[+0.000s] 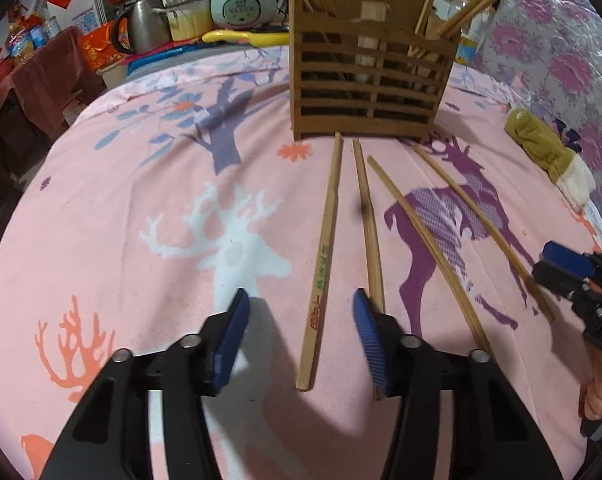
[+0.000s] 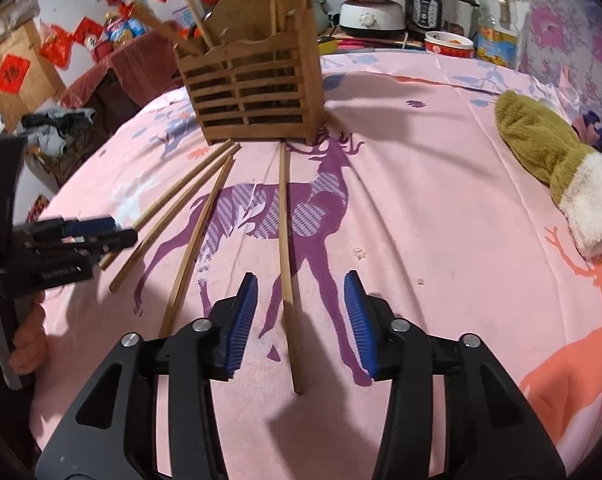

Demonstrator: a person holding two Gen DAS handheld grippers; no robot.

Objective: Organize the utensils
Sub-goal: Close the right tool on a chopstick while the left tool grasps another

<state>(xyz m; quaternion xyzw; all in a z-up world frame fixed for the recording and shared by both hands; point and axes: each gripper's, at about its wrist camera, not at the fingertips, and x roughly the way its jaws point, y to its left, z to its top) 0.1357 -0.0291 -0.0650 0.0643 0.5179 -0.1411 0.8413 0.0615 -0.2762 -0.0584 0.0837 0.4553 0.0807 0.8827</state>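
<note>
4 chopsticks lie in front of the wooden holder; my left gripper and right gripper both hang half-open, pads touching nothing.

green and red characters on chopstick, unreadable

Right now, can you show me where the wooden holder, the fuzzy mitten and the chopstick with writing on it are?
Holder [image 1: 371,92], left wrist view, front slats.
Mitten [image 2: 541,152], right wrist view, green body.
Chopstick [image 1: 321,280], left wrist view, printed stretch of its shaft.
</note>
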